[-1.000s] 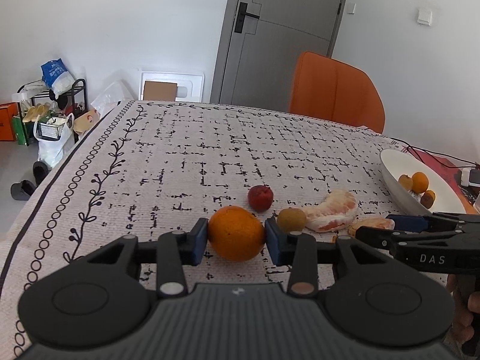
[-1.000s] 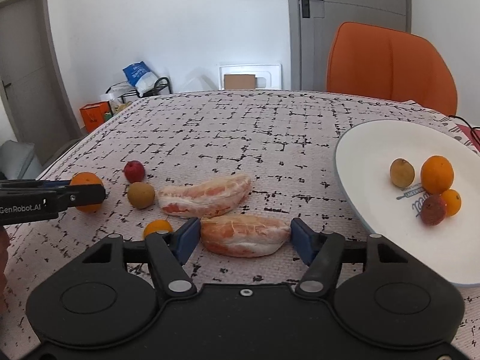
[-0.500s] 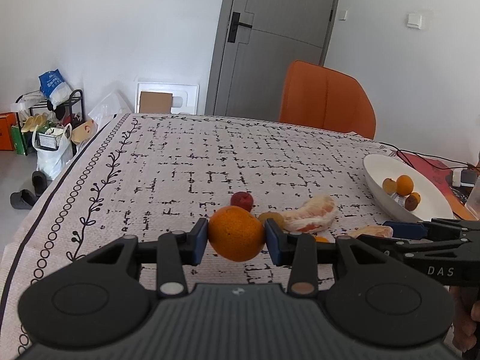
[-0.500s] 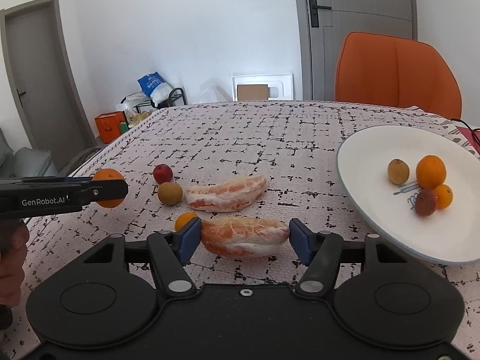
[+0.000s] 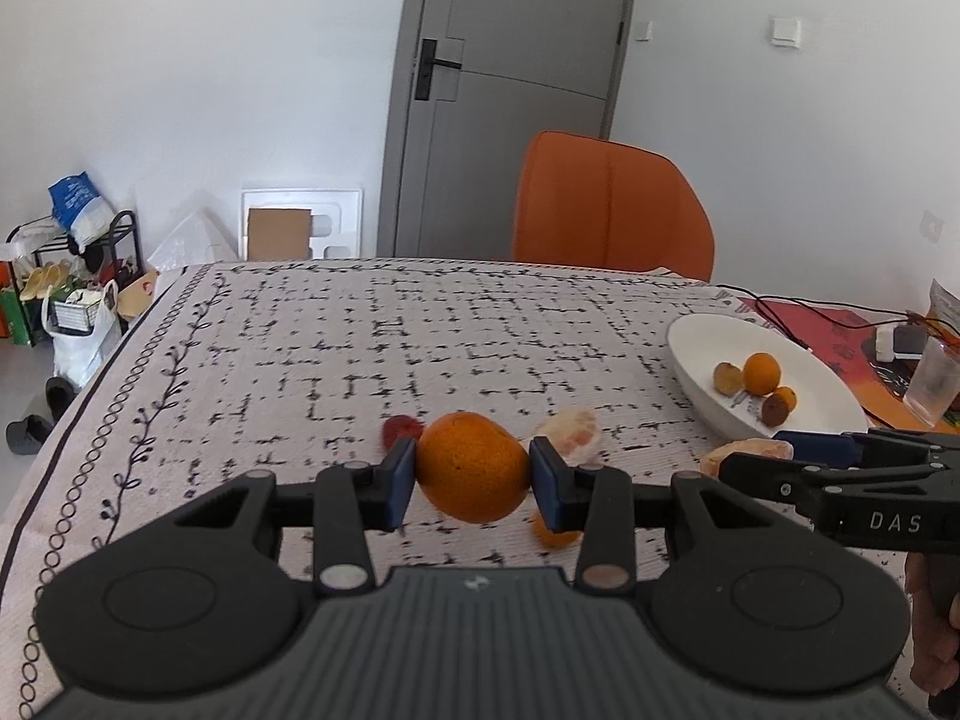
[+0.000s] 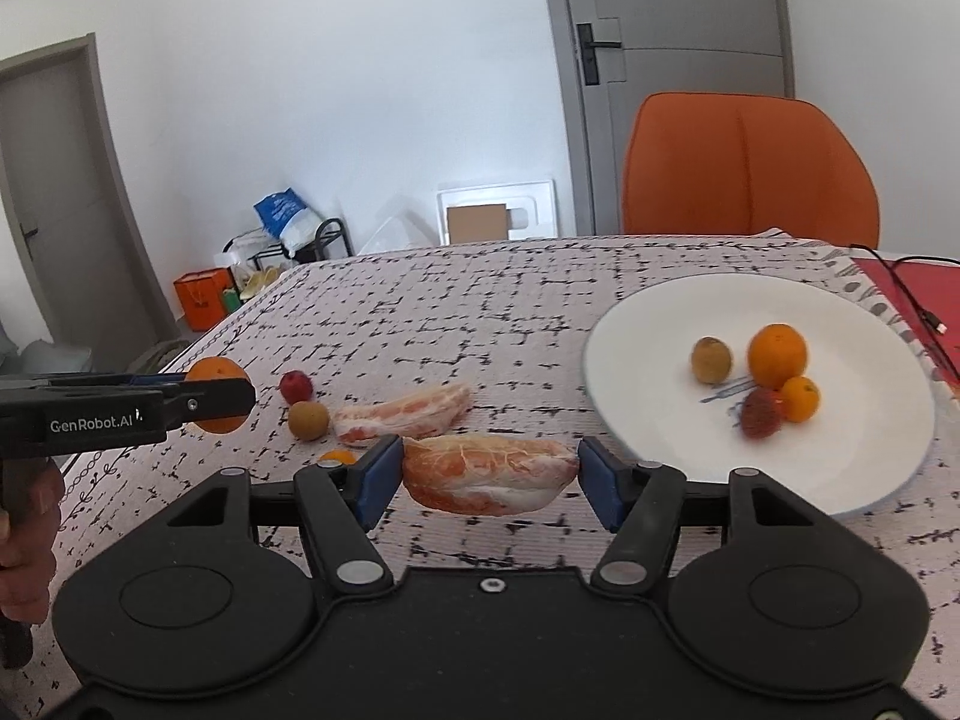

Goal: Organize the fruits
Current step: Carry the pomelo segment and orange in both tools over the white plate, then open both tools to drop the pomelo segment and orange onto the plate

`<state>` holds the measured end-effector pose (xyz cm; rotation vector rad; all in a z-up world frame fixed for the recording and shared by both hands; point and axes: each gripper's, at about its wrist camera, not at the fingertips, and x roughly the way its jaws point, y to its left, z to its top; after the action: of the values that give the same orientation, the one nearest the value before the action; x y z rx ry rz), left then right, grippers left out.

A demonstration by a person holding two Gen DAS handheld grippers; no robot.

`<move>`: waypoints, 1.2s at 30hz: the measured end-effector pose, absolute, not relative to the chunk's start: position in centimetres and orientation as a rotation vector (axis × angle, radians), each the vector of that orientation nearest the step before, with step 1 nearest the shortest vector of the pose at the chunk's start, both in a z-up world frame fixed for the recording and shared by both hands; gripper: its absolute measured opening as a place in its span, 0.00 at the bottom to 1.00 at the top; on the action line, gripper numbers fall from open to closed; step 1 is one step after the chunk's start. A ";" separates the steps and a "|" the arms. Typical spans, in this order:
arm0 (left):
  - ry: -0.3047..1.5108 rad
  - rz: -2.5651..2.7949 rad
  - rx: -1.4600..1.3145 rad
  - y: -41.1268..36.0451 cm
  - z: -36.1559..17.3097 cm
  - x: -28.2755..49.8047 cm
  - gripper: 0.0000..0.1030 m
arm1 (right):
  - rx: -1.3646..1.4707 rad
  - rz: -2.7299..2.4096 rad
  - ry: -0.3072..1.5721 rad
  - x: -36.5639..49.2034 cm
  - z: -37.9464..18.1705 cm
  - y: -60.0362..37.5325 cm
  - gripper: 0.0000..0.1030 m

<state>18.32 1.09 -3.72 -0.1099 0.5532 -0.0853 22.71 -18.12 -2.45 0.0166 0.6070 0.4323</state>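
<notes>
The left tongs [image 5: 472, 477] pinched a large orange [image 5: 472, 467] between the two blue pads [image 5: 401, 483], one pad against each side of the fruit. The orange was held clear of the surface [image 5: 420, 336], which was covered by a pale cloth with a black broken-grid print.

The right tongs [image 6: 489, 475] pinched a peeled pomelo segment [image 6: 489, 473] lengthwise, with the blue pads [image 6: 379, 473] pressed against its two ends. The segment was also held above the cloth. In the left wrist view, the right tongs appeared at the lower right with an end of that segment showing beside them.

A second pomelo segment [image 6: 403, 412] lay on the cloth just beyond the held one. To its left lay a small brownish-yellow fruit [image 6: 308, 419], and a small red fruit [image 6: 296, 386] lay just behind that. A small orange fruit [image 6: 339, 456] lay near the left pad of the right tongs, partly hidden by it.

A white plate [image 6: 852, 480] stood on the surface to the right. It held four fruits grouped near its middle: a brownish-yellow fruit [image 6: 711, 359], an orange [image 6: 777, 354], a smaller orange [image 6: 799, 399] and a dark red fruit [image 6: 761, 414]. The last three touched or nearly touched one another.

An orange chair [image 6: 750, 168] stood behind the far edge of the surface.
</notes>
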 end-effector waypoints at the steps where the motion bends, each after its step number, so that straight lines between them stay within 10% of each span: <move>1: 0.552 -0.090 -0.106 0.8 -3.7 18.4 0.39 | 0.020 0.428 0.604 22.7 -2.4 -18.4 0.59; 36: 0.563 -0.263 0.016 -9.5 -3.0 22.9 0.38 | 0.117 0.219 0.555 24.2 -3.2 -28.8 0.68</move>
<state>22.93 -9.47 -2.96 0.0159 0.5630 -0.2626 24.19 -28.77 -3.19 0.1165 0.5545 0.2195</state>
